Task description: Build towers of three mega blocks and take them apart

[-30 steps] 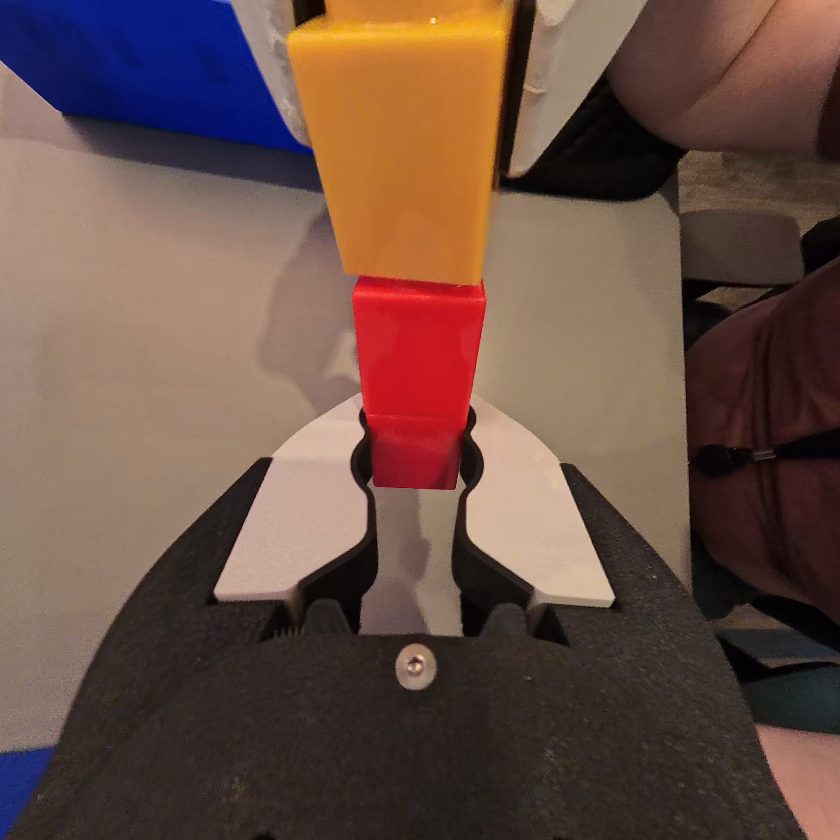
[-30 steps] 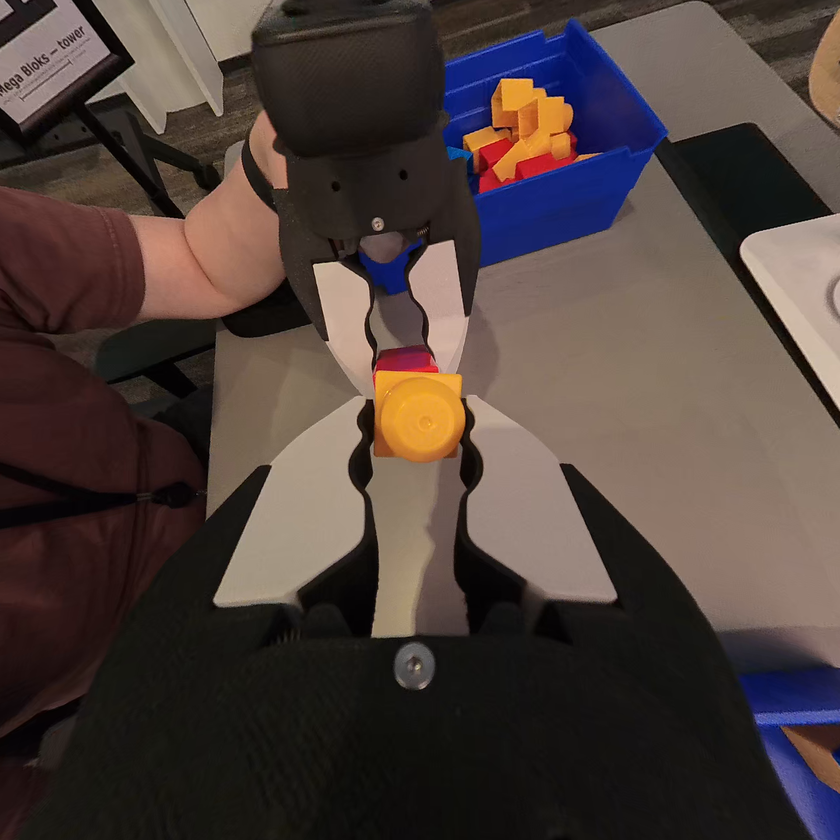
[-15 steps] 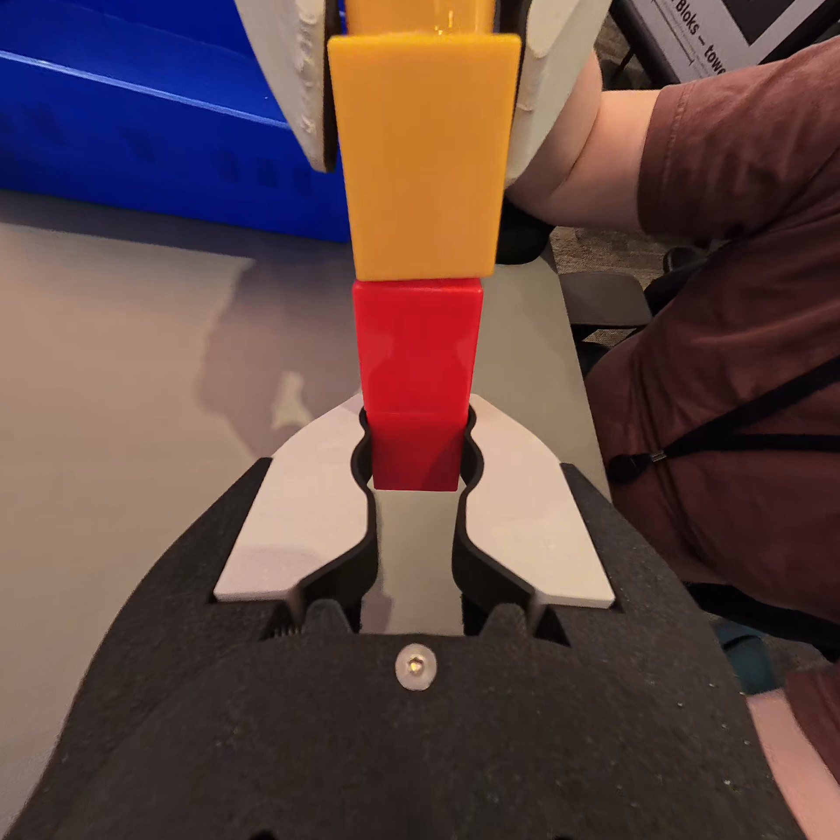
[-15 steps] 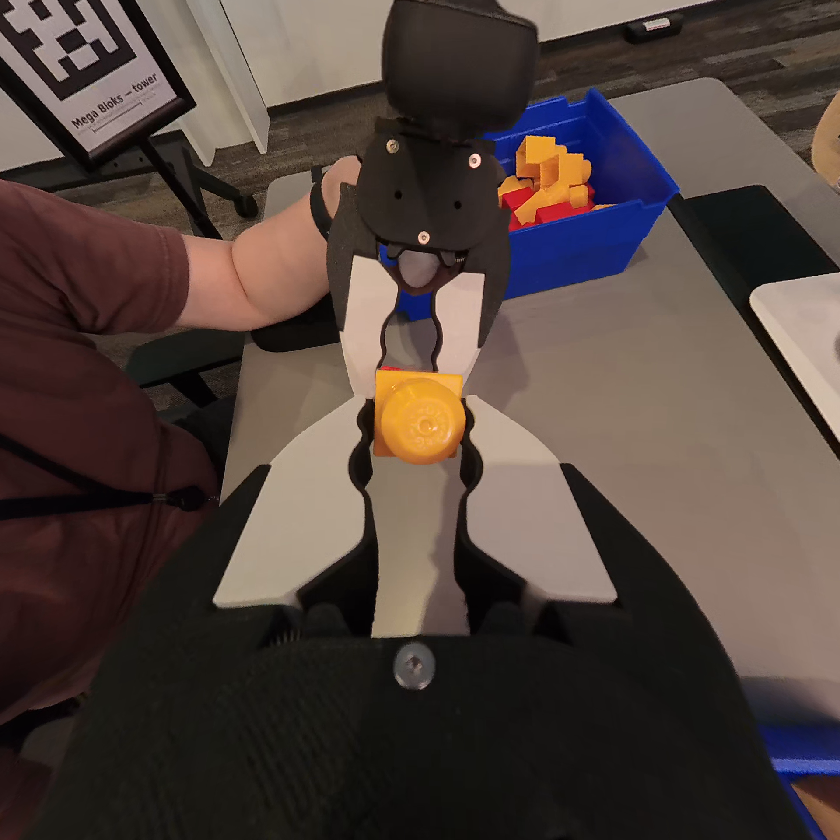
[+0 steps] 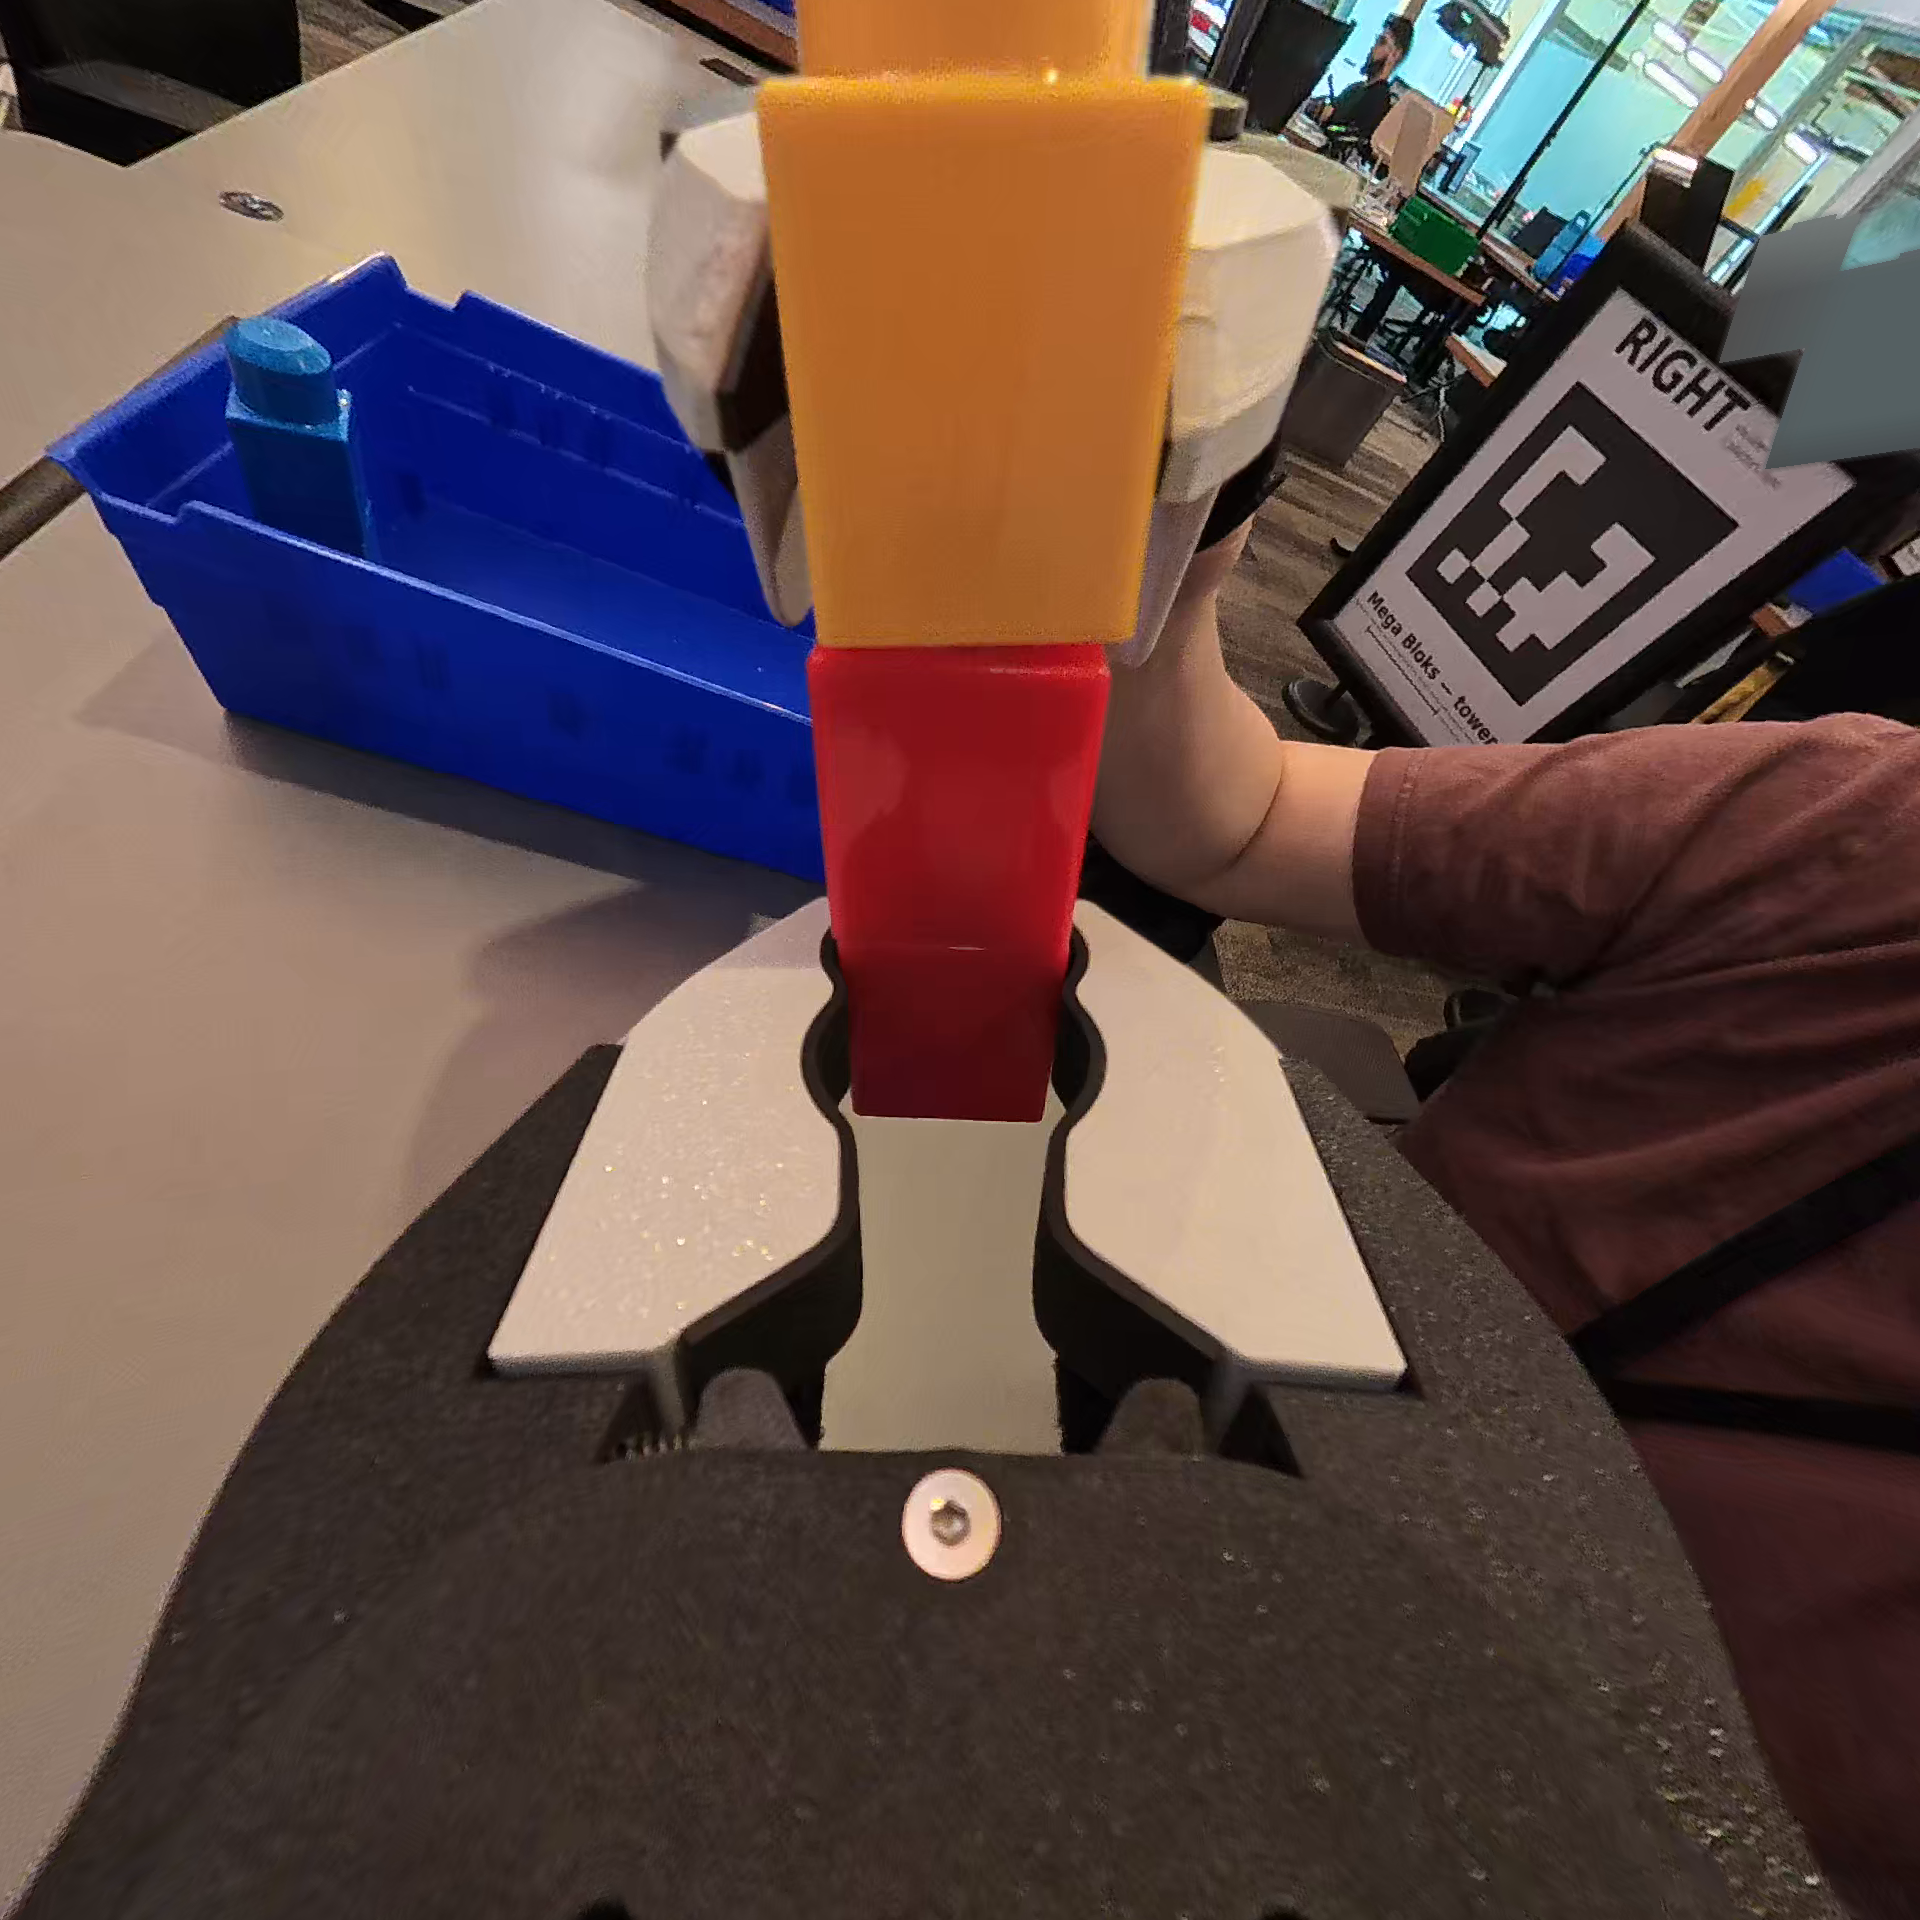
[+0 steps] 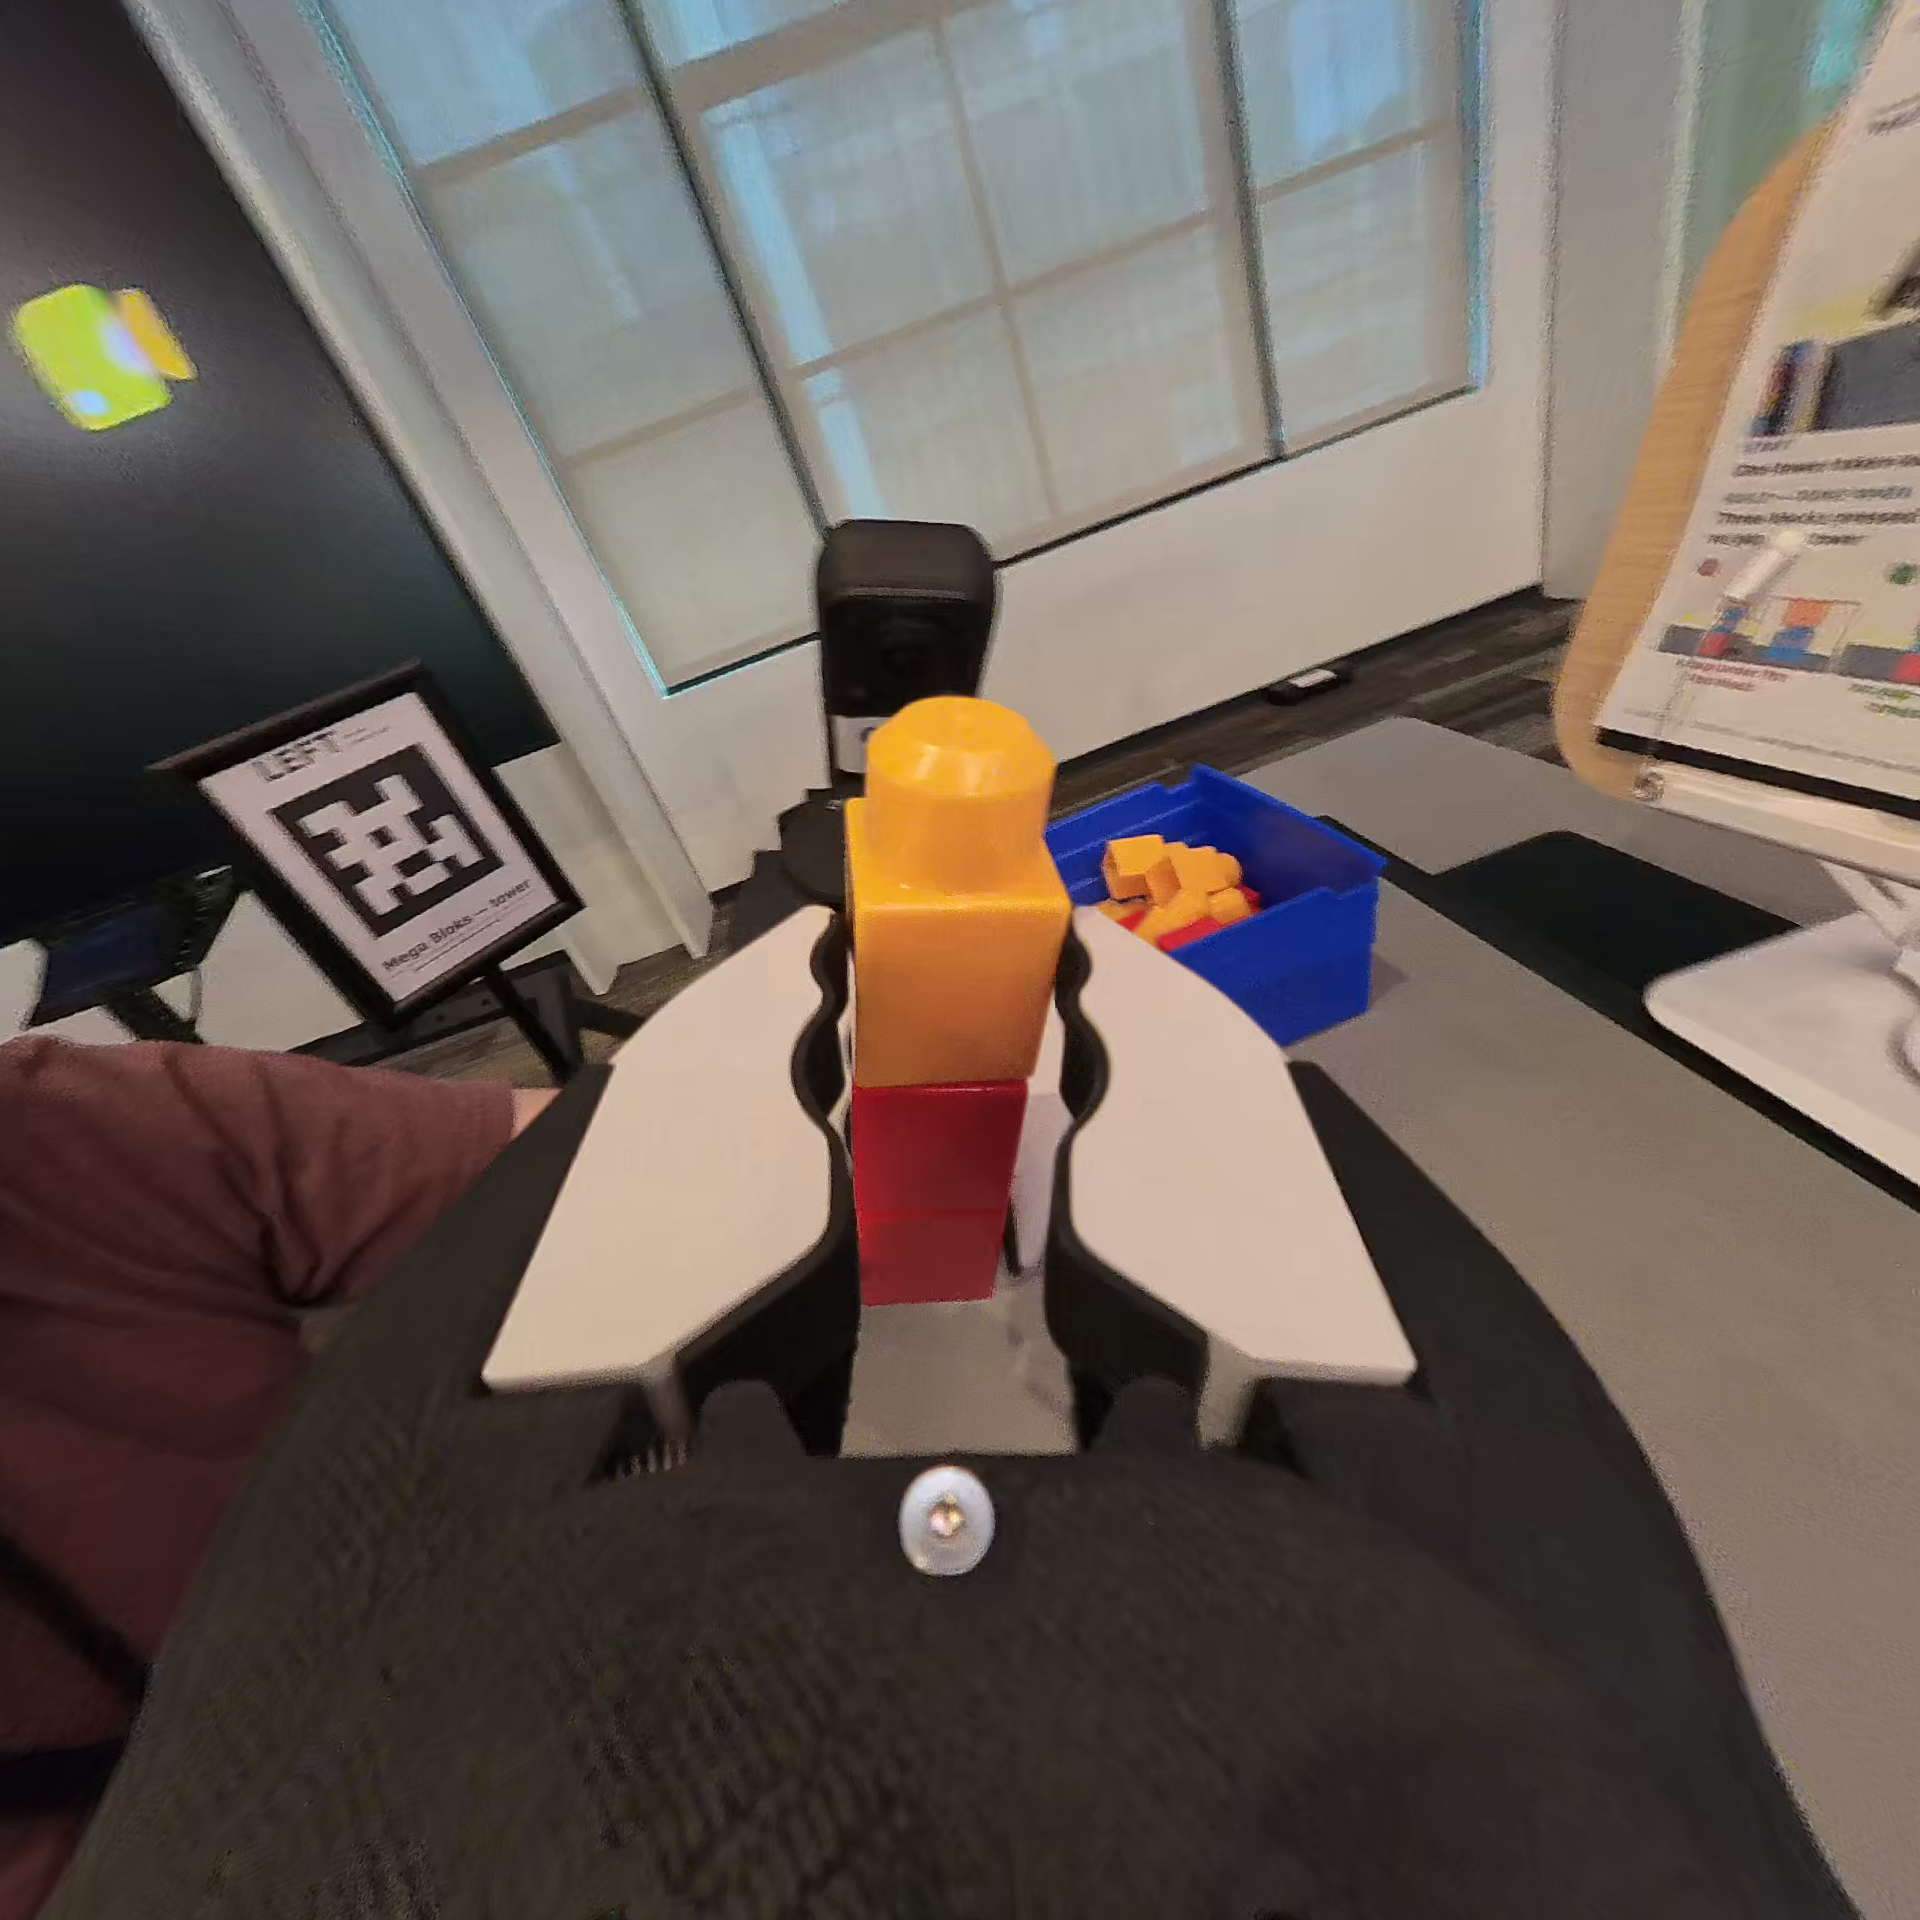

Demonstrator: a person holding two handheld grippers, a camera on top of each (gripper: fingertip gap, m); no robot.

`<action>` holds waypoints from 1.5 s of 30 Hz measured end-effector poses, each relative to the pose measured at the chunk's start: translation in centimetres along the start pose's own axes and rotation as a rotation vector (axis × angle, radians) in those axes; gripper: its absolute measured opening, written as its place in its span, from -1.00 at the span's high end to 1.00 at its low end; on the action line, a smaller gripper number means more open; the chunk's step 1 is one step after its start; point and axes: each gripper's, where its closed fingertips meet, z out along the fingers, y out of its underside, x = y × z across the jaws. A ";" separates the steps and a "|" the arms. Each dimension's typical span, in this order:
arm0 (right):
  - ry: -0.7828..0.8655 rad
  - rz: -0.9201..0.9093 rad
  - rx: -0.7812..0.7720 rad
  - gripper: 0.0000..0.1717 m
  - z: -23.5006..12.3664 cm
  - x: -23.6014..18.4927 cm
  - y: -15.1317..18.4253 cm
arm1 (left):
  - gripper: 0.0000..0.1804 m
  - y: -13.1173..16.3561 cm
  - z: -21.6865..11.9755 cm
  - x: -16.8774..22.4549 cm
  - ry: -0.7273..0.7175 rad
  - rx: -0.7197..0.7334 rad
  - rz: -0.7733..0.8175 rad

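Between your two grippers, the tower's long axis runs fingertip to fingertip: left gripper [image 5: 951, 997] clamps the glossy red plastic block [image 5: 956, 831], right gripper [image 6: 951, 997] clamps the studded orange plastic block [image 6: 951, 935].

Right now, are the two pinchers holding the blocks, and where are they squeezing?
Yes. The left gripper squeezes the bottom red block by its sides; the right gripper is around the orange block on top, by its sides.

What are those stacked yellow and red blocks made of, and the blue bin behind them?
The yellow block and the red blocks look like moulded hard plastic: smooth, glossy faces with soft highlights and rounded edges. The blue bin also seems to be rigid plastic, slightly shiny, with thin moulded walls and ribs. Exact plastic type cannot be told.
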 end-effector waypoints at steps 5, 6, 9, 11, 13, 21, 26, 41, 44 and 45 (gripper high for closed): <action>-0.039 -0.037 -0.023 0.56 0.0 -0.7 0.3 | 0.61 0.1 0.6 0.9 0.029 -0.021 -0.019; -0.048 -0.045 -0.033 0.56 0.0 -0.9 0.4 | 0.61 0.1 0.7 1.1 0.040 -0.023 -0.019; -0.052 -0.066 -0.065 0.56 -0.3 -1.2 0.6 | 0.61 0.1 1.0 1.1 0.031 -0.027 0.014; -0.032 -0.068 -0.084 0.56 -0.3 -1.0 0.7 | 0.61 0.2 1.0 0.9 0.015 -0.035 0.017; -0.003 -0.062 -0.100 0.56 -0.3 -0.6 1.0 | 0.61 0.5 0.9 0.3 -0.042 -0.057 0.030; 0.001 -0.069 -0.120 0.57 0.1 -0.5 1.6 | 0.61 1.2 0.4 -0.1 -0.074 -0.107 0.031; -0.036 -0.073 -0.126 0.57 0.3 -0.9 1.8 | 0.61 1.6 0.1 0.1 -0.069 -0.132 0.043; -0.042 -0.060 -0.060 0.57 0.5 -0.9 1.0 | 0.61 0.6 -0.6 0.4 -0.051 -0.071 0.046; 0.000 -0.112 -0.050 0.28 0.0 -0.4 0.5 | 0.61 -1.1 -2.2 0.6 -0.047 0.042 0.049; -0.017 -0.112 -0.069 0.30 -0.1 -0.6 0.7 | 0.61 -1.1 -2.7 0.5 -0.046 0.042 0.034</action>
